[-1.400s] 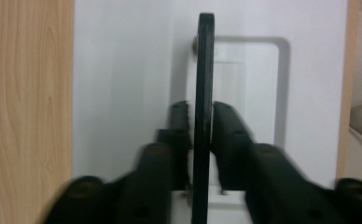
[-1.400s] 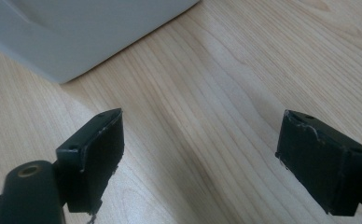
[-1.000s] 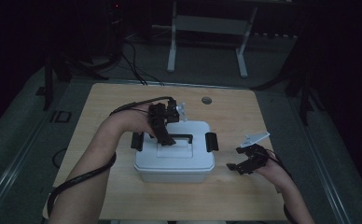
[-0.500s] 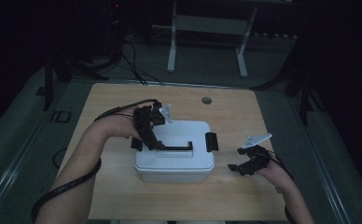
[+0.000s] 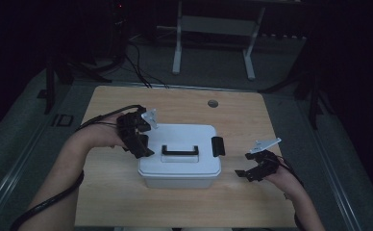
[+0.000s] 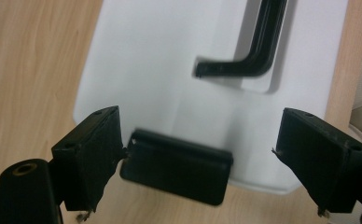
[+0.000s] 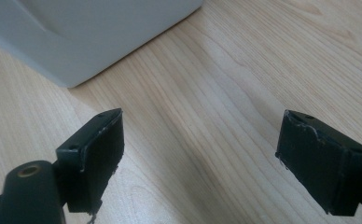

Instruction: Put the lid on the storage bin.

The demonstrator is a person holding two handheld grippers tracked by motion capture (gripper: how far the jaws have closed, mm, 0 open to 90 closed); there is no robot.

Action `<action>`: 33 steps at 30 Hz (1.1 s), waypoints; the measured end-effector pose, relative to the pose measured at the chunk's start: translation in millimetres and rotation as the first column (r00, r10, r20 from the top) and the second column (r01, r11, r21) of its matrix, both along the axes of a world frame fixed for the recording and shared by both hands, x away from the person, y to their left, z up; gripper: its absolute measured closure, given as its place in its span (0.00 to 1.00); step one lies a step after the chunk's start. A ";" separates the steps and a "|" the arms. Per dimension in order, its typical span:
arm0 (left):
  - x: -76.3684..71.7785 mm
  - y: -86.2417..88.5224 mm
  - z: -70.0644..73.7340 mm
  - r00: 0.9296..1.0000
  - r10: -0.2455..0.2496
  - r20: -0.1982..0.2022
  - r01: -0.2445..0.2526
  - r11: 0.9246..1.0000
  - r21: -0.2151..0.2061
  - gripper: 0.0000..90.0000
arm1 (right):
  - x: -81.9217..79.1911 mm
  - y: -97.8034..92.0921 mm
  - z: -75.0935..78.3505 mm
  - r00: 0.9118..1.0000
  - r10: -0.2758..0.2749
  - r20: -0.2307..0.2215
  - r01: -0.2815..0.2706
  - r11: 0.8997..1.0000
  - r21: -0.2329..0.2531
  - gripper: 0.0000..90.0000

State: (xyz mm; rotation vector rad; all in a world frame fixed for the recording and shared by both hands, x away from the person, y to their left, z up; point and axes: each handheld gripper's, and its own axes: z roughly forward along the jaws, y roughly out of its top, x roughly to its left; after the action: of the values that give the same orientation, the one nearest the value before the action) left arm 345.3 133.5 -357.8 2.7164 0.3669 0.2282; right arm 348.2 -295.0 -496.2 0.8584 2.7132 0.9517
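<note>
A white lidded box sits in the middle of the wooden table, with a black handle flat on its lid and a black latch at its right end. My left gripper hangs open at the box's left end. In the left gripper view the left latch lies between the open jaws, touching the left pad, with the lid and handle beyond. My right gripper rests open on the table to the right of the box, whose corner appears ahead of its jaws.
The wooden table has a round grommet hole near its far edge. Cables trail from both grippers along the person's forearms. A white stand rises on the dark floor beyond the table.
My left gripper has moved from above the lid's handle out to the box's left end and down toward the left latch. The right gripper has stayed put.
</note>
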 end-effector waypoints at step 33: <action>-21.7 98.4 -45.0 0.985 0.159 -0.064 -0.165 0.980 -0.110 0.16 | -2.4 -21.0 -7.8 0.995 -0.099 0.023 0.098 0.994 0.052 0.16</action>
State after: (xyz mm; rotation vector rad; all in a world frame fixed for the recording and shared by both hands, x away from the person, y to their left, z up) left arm 323.6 231.9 -402.7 2.5847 0.5998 0.1718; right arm 345.9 -315.9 -504.0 0.9728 2.6091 1.0078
